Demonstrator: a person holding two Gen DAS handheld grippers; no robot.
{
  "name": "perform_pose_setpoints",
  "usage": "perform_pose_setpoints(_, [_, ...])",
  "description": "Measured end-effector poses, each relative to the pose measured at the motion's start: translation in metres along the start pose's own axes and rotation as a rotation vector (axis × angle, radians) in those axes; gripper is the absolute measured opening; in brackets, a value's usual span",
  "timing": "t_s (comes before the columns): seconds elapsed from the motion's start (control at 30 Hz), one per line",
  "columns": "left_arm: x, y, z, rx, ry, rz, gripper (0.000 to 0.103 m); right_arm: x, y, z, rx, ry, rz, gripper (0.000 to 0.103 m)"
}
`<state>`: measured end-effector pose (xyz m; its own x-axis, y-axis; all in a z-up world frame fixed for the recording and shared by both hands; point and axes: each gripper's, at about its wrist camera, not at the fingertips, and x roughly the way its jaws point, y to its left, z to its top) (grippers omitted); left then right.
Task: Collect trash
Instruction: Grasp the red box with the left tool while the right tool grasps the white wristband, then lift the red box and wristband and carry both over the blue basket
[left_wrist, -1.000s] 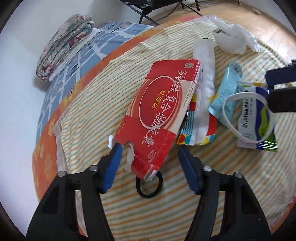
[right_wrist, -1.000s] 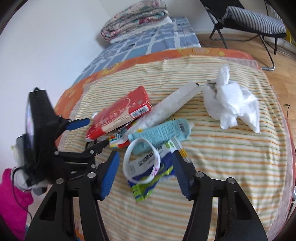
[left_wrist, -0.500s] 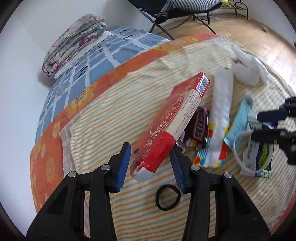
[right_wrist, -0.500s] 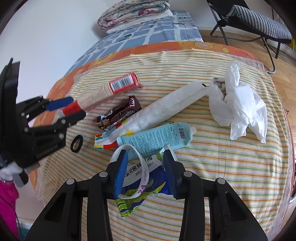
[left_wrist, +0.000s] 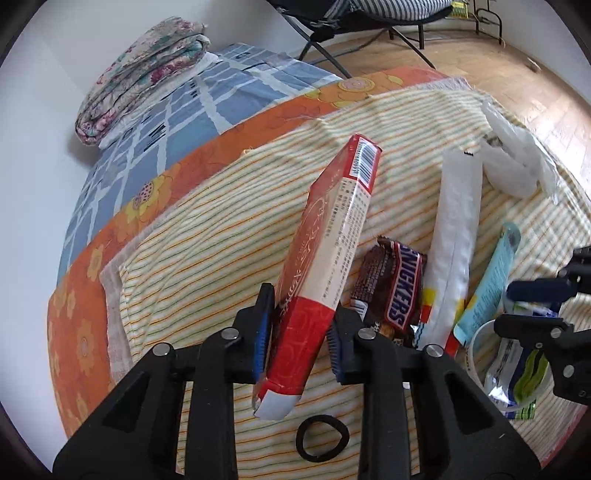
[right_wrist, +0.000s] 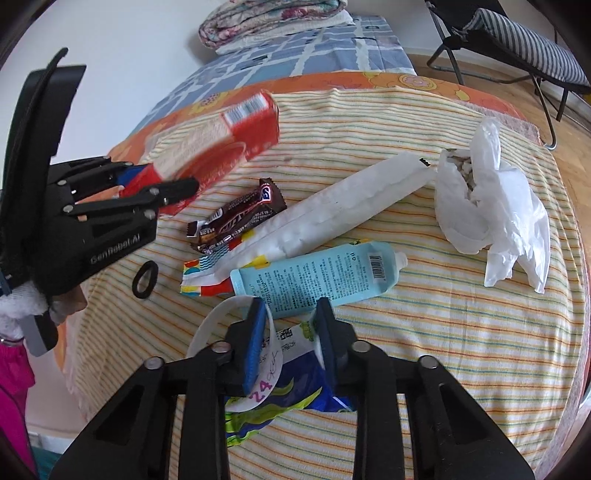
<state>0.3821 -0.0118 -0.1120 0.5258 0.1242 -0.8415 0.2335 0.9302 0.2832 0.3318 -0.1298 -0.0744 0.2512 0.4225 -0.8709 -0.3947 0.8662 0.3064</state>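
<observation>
Left tool (left_wrist: 301, 334) has just closed on the flat red cardboard box (left_wrist: 328, 254), gripped at one end; it could swing loose. Right tool (right_wrist: 290, 339) has just been closing on the blue-green foil sachet (right_wrist: 295, 391) and white paper band (right_wrist: 271, 373); the band may slip.

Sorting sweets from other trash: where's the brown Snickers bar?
In both views, the brown Snickers bar lies on the striped cloth, between the lifted red carton and the long white wrapper.

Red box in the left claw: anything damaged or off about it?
Yes. The red box is clamped near its lower end by the left claw, whose jaws have just been closing. That end is torn open, with a ragged white flap hanging below the pads. The box juts up tilted, off the striped cloth.
</observation>
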Motion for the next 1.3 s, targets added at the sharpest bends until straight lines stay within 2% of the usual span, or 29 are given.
perform_pose_setpoints(0.1, [-0.003, 0.004, -0.001, -0.010, -0.009, -0.001, 0.021, 0.001, 0.003, 0.001, -0.008, 0.006, 0.006, 0.008])
perform_pose_setpoints(0.2, [-0.006, 0.012, -0.004, -0.036, -0.018, -0.003, 0.017, -0.001, 0.002, 0.003, 0.013, -0.004, 0.028, 0.004])
perform_pose_setpoints(0.3, [-0.009, 0.019, -0.007, -0.060, -0.025, -0.015, 0.016, -0.006, 0.001, 0.002, 0.039, -0.025, 0.054, 0.003])
perform_pose_setpoints(0.5, [-0.014, 0.026, -0.012, -0.087, -0.042, -0.026, 0.014, -0.007, 0.004, 0.001, 0.038, -0.029, 0.051, 0.003])
perform_pose_setpoints(0.73, [-0.030, 0.038, -0.018, -0.133, -0.070, -0.040, 0.014, -0.030, 0.006, -0.003, 0.066, -0.085, 0.068, 0.003])
perform_pose_setpoints(1.03, [-0.085, 0.043, -0.037, -0.115, -0.095, -0.052, 0.014, -0.068, 0.024, -0.014, 0.035, -0.157, 0.055, 0.003])
perform_pose_setpoints(1.3, [-0.141, 0.030, -0.078, -0.096, -0.112, -0.101, 0.014, -0.100, 0.033, -0.035, 0.056, -0.197, 0.072, 0.003])
